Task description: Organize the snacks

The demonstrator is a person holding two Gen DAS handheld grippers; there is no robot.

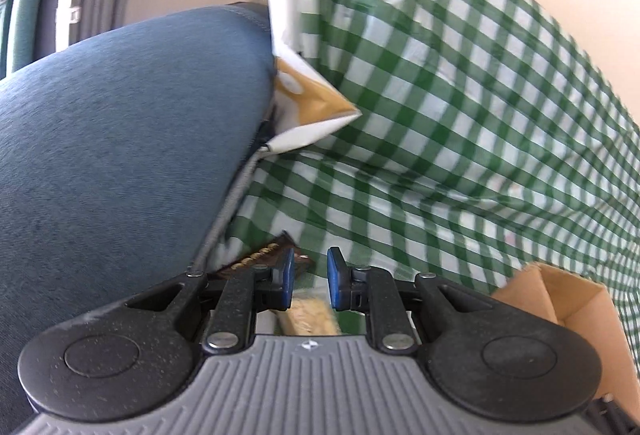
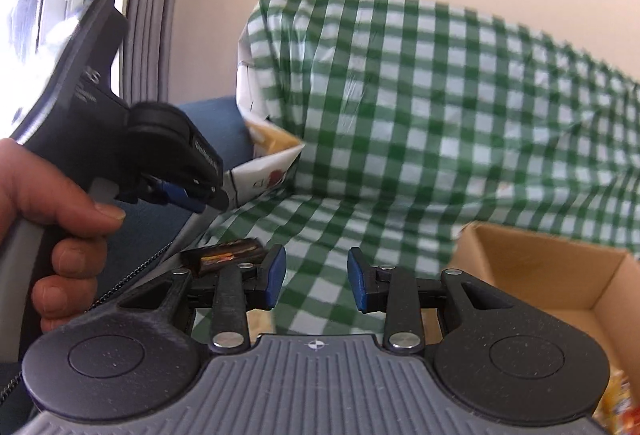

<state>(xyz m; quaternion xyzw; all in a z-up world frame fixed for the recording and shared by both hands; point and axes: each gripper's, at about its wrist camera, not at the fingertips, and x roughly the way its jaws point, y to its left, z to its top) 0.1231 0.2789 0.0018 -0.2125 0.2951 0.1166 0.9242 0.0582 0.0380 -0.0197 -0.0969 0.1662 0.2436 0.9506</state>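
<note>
Glossy dark snack bar (image 2: 228,255) lies on checked cloth (image 2: 420,107).

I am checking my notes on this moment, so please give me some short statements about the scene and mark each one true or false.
1. The cloth has a green and white check pattern. True.
2. The cardboard box is closed with its flaps taped down. False: it is open at the top.
3. The right gripper has its jaws apart with nothing between them. True.
4. The dark snack wrapper lies inside the cardboard box. False: it lies on the cloth, left of the right gripper, away from the box.
5. The left gripper grips the blue cushion. False: its jaws are slightly apart and hold nothing; the cushion is beside them.
</note>
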